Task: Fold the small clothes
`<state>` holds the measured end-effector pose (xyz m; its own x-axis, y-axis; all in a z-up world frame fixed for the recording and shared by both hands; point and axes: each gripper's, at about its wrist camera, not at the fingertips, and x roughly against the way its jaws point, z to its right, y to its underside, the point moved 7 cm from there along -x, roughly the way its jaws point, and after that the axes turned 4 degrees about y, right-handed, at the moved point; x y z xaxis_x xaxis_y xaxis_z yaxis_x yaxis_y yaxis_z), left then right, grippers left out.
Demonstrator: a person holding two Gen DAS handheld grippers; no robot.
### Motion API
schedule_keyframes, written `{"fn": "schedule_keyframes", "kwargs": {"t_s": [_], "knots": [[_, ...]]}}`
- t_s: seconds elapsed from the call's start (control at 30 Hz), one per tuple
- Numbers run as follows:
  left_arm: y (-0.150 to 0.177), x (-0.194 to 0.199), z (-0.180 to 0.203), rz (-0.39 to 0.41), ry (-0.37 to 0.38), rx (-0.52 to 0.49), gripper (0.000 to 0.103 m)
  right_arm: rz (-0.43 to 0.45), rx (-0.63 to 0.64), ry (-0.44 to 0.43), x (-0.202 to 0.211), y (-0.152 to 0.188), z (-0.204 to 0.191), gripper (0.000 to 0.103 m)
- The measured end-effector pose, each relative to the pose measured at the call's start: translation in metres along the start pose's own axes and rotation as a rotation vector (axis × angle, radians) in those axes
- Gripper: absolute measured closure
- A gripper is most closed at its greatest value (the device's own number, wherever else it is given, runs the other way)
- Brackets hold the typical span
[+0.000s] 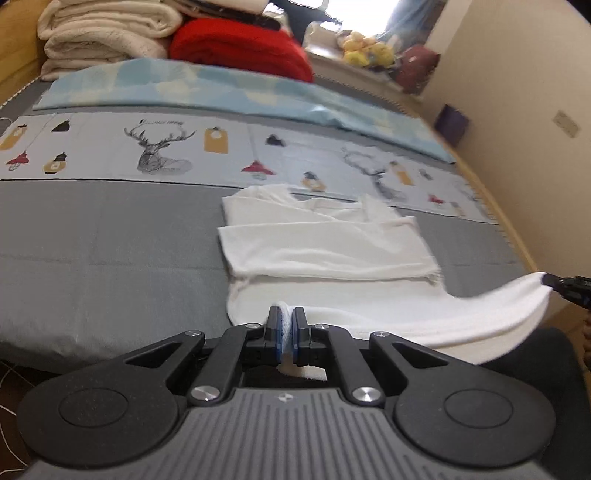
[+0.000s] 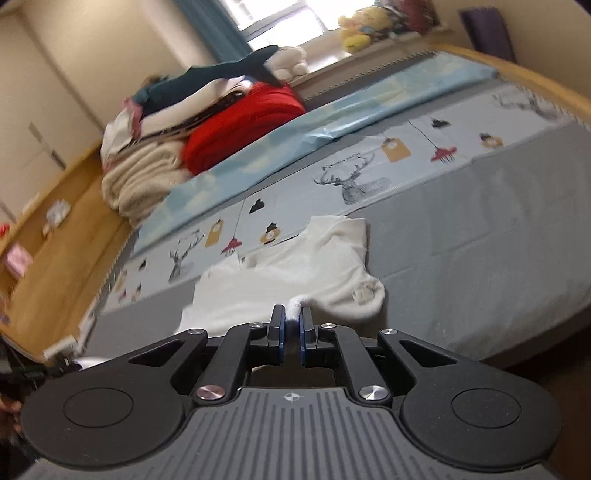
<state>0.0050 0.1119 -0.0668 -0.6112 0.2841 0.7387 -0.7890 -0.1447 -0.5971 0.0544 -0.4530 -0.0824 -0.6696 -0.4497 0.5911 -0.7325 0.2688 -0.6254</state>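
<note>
A small white garment (image 1: 325,243) lies on the grey bed, its sleeves folded in across the body. My left gripper (image 1: 286,314) is shut on the garment's near hem at the left corner. My right gripper (image 2: 292,314) is shut on the other hem corner of the white garment (image 2: 295,269). In the left wrist view the right gripper (image 1: 565,284) shows at the far right, holding the hem lifted off the bed. The hem hangs in a curve between both grippers.
The bed has a grey sheet (image 1: 92,240) and a printed deer strip (image 1: 159,151). A light blue folded cloth (image 1: 221,88), a red blanket (image 1: 236,44) and cream blankets (image 1: 103,33) lie at the far side. Wooden bed frame (image 2: 66,229) borders it.
</note>
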Motion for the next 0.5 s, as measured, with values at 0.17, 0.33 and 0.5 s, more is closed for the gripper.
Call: {"fn": "schedule_keyframes", "kwargs": {"t_s": [0.17, 0.33, 0.5], "knots": [[-0.057, -0.084, -0.025, -0.031, -0.070, 0.043, 0.098, -0.008, -0.070, 0.068, -0.071, -0.030, 0.008, 0.097], [-0.114, -0.175, -0.060, -0.057, -0.135, 0.089, 0.093, -0.037, -0.161, 0.181, -0.171, -0.077, 0.017, 0.097], [-0.104, -0.204, -0.097, -0.081, -0.137, 0.260, 0.062, -0.042, -0.245, 0.314, -0.234, -0.095, 0.045, 0.090]]}}
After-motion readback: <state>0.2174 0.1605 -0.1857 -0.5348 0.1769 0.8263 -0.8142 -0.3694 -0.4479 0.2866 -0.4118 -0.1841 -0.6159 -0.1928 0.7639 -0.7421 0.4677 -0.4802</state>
